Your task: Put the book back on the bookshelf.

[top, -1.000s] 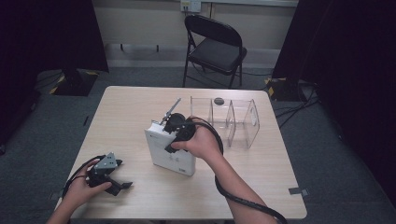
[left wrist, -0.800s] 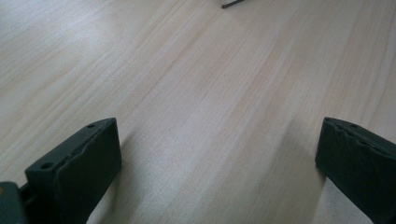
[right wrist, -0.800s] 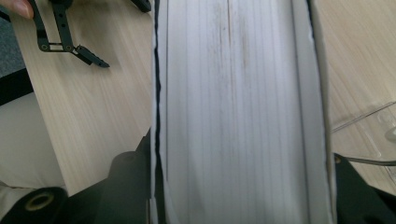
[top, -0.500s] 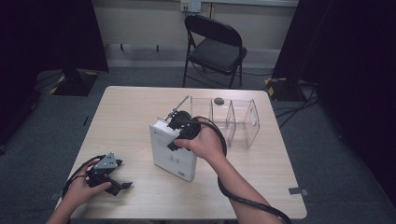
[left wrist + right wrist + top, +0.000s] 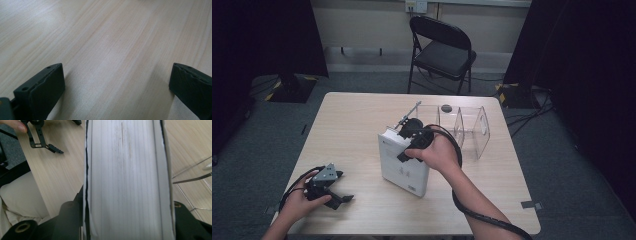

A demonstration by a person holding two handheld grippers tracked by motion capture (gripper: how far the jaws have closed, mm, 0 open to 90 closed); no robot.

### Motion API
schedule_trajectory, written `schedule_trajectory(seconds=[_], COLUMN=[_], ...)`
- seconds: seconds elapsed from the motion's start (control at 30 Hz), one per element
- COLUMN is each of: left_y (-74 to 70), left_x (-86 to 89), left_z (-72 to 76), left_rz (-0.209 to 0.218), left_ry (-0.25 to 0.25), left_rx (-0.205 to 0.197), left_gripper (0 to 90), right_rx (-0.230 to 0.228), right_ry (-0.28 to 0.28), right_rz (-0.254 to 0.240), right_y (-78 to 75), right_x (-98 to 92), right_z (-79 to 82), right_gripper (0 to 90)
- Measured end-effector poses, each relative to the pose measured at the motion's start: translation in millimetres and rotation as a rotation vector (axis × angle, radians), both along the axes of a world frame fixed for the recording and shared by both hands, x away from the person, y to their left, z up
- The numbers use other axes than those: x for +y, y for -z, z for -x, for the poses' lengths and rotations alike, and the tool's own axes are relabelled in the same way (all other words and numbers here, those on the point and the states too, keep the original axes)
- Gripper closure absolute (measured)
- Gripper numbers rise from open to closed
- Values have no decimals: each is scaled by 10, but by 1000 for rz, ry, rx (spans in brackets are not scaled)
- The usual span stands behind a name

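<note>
right gripper (image 5: 404,142) clamps tilted white book (image 5: 399,165)

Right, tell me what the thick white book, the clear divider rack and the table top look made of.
Thick white book: paper, judging by the fine page-edge lines seen in the right gripper view, with a smooth white cover. Clear divider rack: probably acrylic or similar plastic, see-through with glinting edges. Table top: pale wood-grain surface, perhaps laminate, matte.

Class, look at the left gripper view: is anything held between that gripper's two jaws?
No: the left gripper has its jaws wide apart over the bare wooden table, with nothing between them.
</note>
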State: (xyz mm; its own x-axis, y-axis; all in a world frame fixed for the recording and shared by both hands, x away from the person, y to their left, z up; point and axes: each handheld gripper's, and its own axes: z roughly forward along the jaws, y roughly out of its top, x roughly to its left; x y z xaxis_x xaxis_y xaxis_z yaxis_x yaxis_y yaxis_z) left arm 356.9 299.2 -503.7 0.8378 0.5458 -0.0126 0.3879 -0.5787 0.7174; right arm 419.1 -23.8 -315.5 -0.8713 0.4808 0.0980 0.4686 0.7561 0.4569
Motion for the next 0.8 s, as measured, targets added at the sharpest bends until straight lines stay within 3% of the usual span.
schedule_trajectory(seconds=[0.27, 0.57, 0.8], left_y=[0, 1, 1], left_x=[0, -1, -1], left_z=[0, 0, 0], left_rz=[0, 0, 0], left_ry=[0, 0, 0], left_rx=[0, -1, -2], left_gripper=[0, 0, 0], right_rx=[-6, -21, -8], right_ry=[13, -4, -3], right_rz=[-21, 35, 30], right_y=[-63, -4, 44], right_x=[-133, -233, -293], right_z=[37, 100, 114], right_gripper=[519, 518, 513])
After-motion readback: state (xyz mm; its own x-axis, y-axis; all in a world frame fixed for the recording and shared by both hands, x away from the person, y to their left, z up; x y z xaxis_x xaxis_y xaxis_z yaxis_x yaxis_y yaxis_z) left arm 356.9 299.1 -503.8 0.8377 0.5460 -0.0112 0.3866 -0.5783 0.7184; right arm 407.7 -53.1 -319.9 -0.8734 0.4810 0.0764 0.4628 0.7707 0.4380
